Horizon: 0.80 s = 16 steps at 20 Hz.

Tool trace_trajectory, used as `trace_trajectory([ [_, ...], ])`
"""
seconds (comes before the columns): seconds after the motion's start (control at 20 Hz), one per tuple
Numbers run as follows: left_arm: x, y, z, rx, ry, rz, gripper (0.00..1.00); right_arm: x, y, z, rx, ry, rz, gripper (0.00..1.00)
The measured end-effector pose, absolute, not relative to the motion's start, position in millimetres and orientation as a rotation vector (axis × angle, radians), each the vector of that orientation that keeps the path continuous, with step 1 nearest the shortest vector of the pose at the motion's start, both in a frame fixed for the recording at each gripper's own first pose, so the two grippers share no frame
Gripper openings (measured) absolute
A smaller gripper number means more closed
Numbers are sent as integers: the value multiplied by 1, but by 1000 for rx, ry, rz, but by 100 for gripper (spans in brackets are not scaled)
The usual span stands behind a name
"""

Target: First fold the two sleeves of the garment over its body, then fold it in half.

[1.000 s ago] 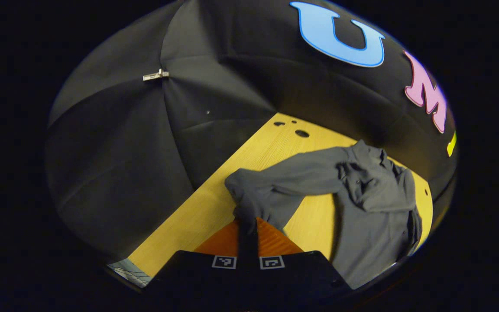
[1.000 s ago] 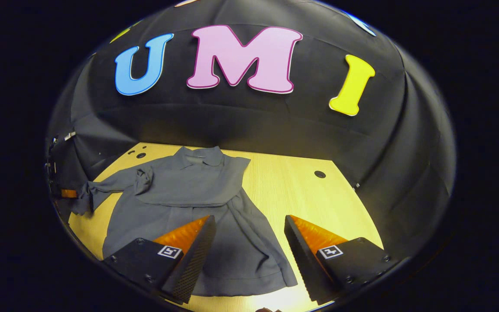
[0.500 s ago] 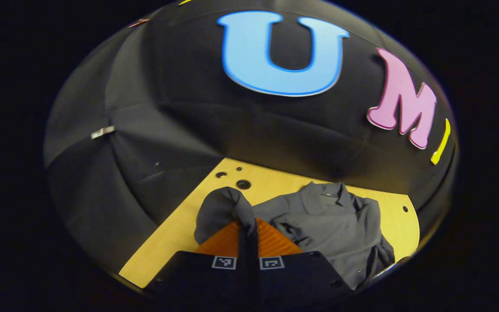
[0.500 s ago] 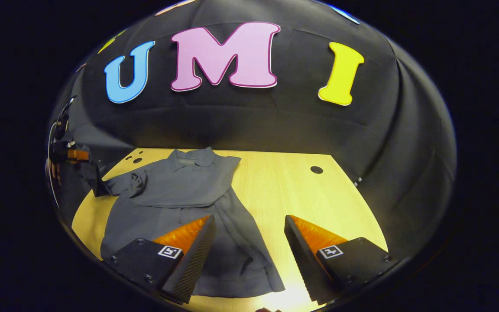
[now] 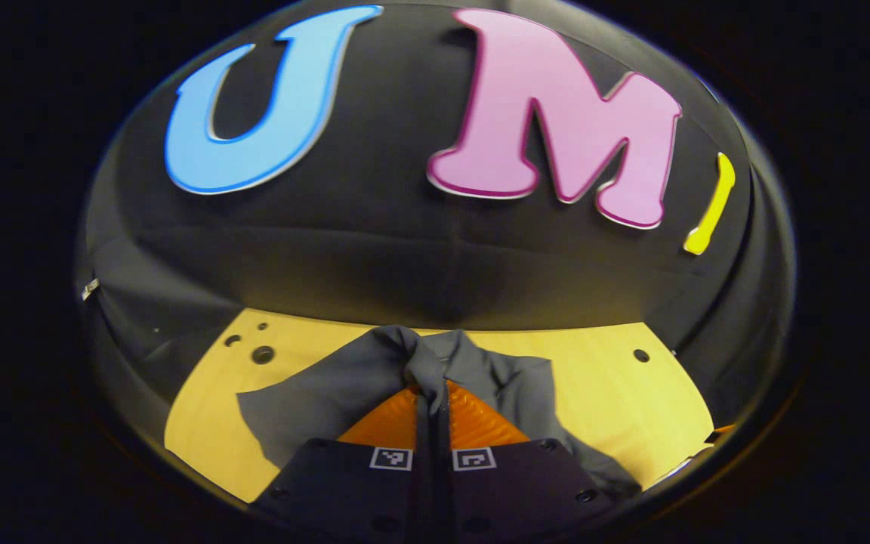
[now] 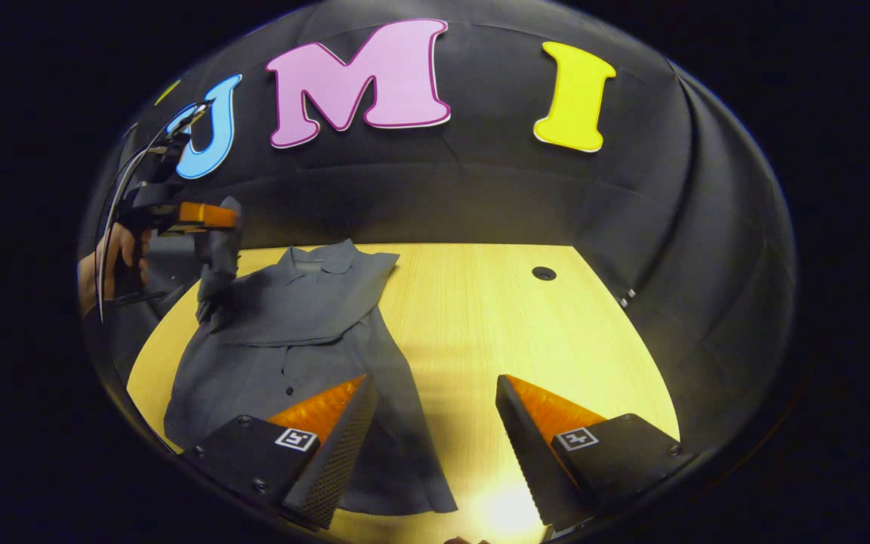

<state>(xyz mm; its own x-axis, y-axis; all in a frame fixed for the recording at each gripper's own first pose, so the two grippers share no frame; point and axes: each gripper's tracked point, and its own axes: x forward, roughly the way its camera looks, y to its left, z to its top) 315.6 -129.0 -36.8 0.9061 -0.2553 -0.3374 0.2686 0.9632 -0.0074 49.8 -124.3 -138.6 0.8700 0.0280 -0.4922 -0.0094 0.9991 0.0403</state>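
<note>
A grey collared shirt [image 6: 291, 340] lies on the wooden table [image 6: 495, 317], collar toward the far wall, with one sleeve laid across its chest. My left gripper [image 5: 433, 393] is shut on the cuff of the other grey sleeve [image 5: 405, 359], which bunches over its fingertips. In the right gripper view that left gripper [image 6: 216, 215] hangs high above the shirt's left shoulder, a hand [image 6: 106, 261] holding it, and the lifted sleeve [image 6: 216, 264] dangles from it. My right gripper [image 6: 435, 431] stands open above the shirt's lower right hem, with nothing between its fingers.
The table [image 5: 616, 393] has small round holes near its far corners [image 6: 544, 273] [image 5: 262, 353]. Bare wood stretches to the right of the shirt. Black cloth walls close the booth on all sides.
My left gripper has lifted the sleeve off the table and swung it up and right, toward the shirt's body. The right gripper has drifted slightly and stays open.
</note>
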Motion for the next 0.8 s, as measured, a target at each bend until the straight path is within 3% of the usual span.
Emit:
trace_trajectory([
  [0.25, 331, -231, -69, 41, 386, -391, 5, 48, -144, -145, 59, 530, 20, 99],
  [0.45, 336, -273, -97, 82, 414, -416, 5, 44, -149, -152, 64, 548, 22, 99],
  [0.55, 337, -287, -105, 76, 419, -435, 13, 42, -151, -154, 66, 555, 25, 99],
  [0.6, 336, -290, -103, 73, 411, -436, 20, 42, -150, -156, 61, 558, 26, 99],
  [0.8, 311, -262, -88, 64, 375, -420, 98, 42, -139, -162, 75, 578, 44, 100],
])
